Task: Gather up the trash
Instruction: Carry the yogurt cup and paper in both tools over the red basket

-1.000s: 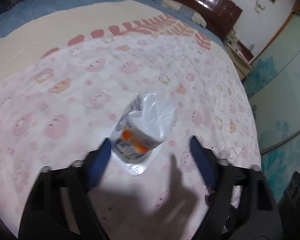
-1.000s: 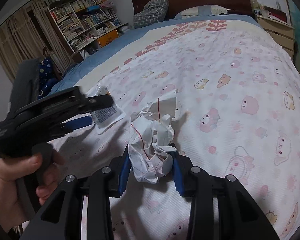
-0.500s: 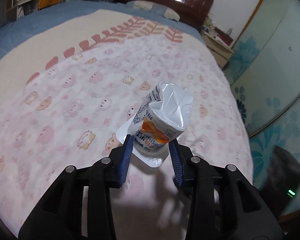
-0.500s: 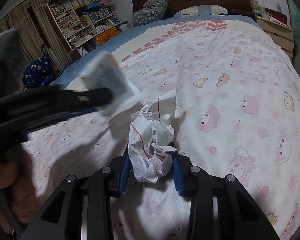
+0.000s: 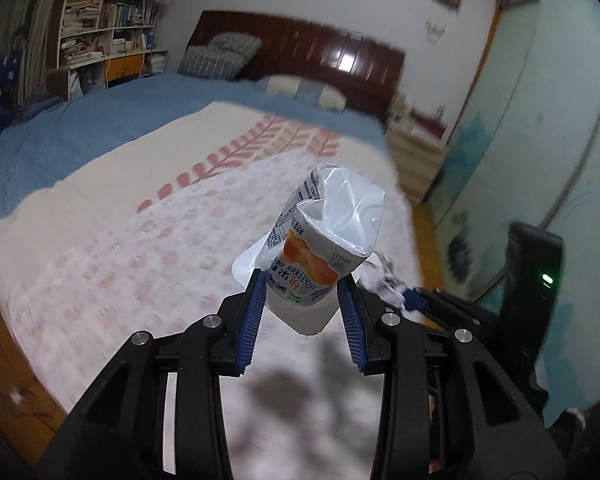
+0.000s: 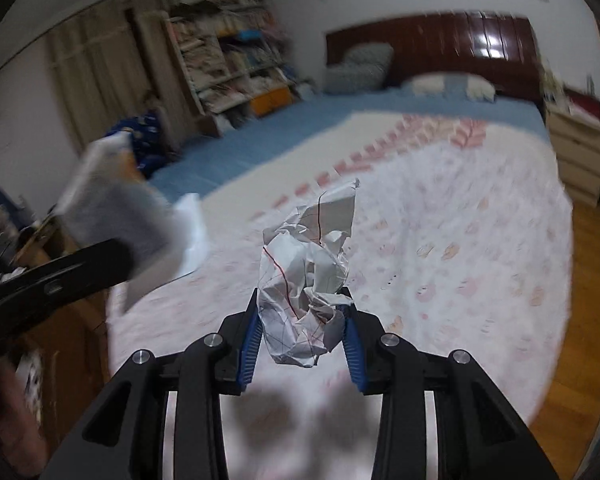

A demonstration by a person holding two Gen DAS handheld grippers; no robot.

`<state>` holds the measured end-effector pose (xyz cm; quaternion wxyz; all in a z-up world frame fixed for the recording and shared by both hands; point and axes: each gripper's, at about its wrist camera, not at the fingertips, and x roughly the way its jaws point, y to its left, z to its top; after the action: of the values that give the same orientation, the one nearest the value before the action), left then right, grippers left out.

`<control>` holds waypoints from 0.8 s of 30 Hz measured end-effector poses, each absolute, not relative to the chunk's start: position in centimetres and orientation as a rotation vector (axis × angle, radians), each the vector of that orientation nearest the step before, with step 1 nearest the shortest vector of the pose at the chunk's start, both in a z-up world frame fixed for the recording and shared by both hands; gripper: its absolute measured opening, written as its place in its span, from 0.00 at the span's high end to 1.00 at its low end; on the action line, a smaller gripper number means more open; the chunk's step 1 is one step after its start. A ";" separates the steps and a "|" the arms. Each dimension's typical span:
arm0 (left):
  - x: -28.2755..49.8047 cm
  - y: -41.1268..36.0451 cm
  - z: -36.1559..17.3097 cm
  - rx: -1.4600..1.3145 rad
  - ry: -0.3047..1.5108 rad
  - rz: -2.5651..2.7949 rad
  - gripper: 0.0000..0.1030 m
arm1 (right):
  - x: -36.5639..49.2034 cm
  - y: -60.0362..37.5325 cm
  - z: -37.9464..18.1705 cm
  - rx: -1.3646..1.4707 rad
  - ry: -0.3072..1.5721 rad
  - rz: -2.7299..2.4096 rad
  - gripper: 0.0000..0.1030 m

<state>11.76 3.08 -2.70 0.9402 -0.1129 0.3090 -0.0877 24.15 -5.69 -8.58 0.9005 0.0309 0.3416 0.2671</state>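
Tilting downward above bed (image 5: 100,208): left gripper (image 5: 302,300) clamped on snack pouch (image 5: 324,240); right gripper (image 6: 300,320), at its 3 o'clock, clamped on crumpled paper (image 6: 308,272).

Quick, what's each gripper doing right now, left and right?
Left gripper: closed on the drink pouch, lifted off the bed.
Right gripper: closed on the crumpled paper, also lifted.

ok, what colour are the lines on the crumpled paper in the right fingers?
Red and dark lines on white crumpled paper, clearest in the right wrist view.
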 end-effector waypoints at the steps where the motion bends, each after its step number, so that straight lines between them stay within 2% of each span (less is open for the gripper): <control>1: 10.7 2.5 -2.3 -0.252 0.620 -0.191 0.64 | 22.5 -7.4 -7.5 0.081 0.713 0.554 0.64; 5: 6.5 -2.6 -1.8 -0.304 0.614 -0.315 0.64 | 16.2 -15.2 -5.7 0.166 0.751 0.520 0.64; 10: 3.3 -12.1 -3.2 -0.174 0.675 -0.478 0.64 | 5.7 -27.5 -6.2 0.184 0.775 0.360 0.64; 14: -0.8 -22.5 -7.4 -0.028 0.781 -0.660 0.64 | -1.7 -35.9 -9.7 0.181 0.834 0.201 0.64; 18: -3.6 -29.6 -14.4 0.078 0.945 -0.783 0.64 | -7.1 -43.8 -16.7 0.275 0.949 0.020 0.64; 24: -3.9 -33.6 -22.8 0.087 1.198 -0.798 0.65 | -10.1 -49.0 -24.2 0.437 1.071 -0.040 0.63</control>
<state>-3.91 -33.63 -22.84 0.7511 0.0397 0.5486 -0.3652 -10.08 -49.04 -24.17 0.8372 0.2063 0.5062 -0.0187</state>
